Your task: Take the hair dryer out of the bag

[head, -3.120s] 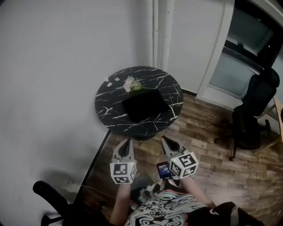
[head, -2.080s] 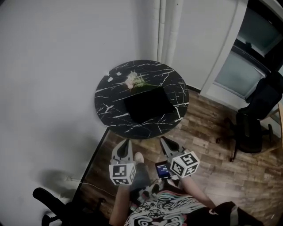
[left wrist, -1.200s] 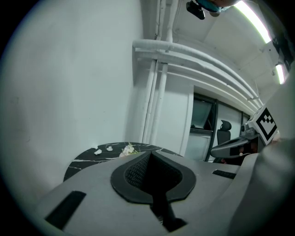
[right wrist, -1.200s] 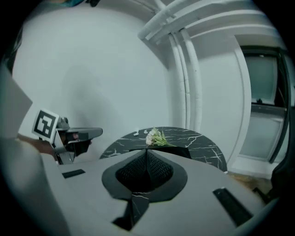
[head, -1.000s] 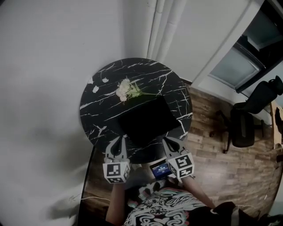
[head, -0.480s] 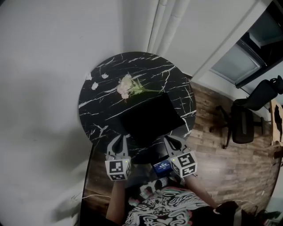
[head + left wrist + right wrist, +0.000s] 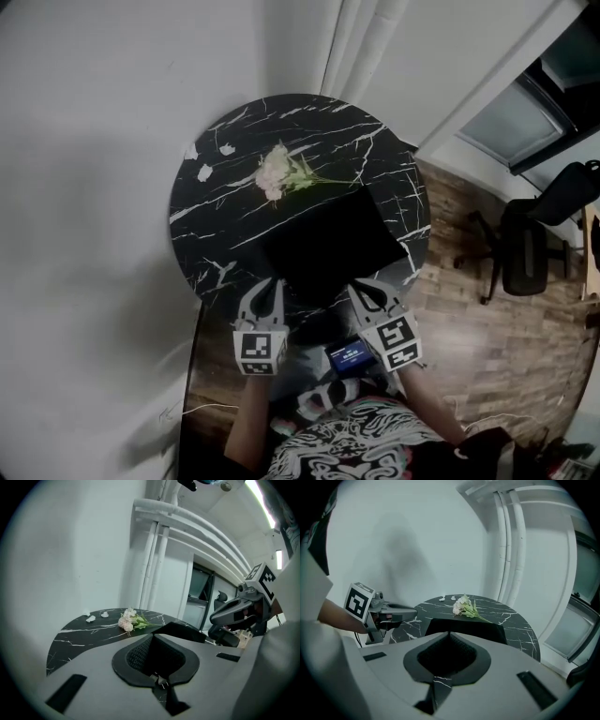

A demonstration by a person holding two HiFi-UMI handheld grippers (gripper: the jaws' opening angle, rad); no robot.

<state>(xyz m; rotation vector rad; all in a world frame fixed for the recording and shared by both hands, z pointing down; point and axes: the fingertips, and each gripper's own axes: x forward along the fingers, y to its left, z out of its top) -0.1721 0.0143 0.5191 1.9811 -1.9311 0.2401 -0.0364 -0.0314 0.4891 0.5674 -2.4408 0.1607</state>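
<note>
My left tool and right tool are pinched together, empty, at lower centre, just short of the black bag on the worktop. The hair dryer isn't visible; I assume it's inside. I'd spread both tools first, then pin the bag's near edge.

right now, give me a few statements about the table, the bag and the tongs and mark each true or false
1. The black bag lies on the round marble table. True.
2. The flowers are tucked inside the bag. False: they lie on the tabletop, beyond the bag.
3. The left tongs and the right tongs are both shut with nothing between them. True.
4. The hair dryer is already lying out on the table. False: no hair dryer shows; only the bag, the flowers and a few small white bits are on it.
</note>
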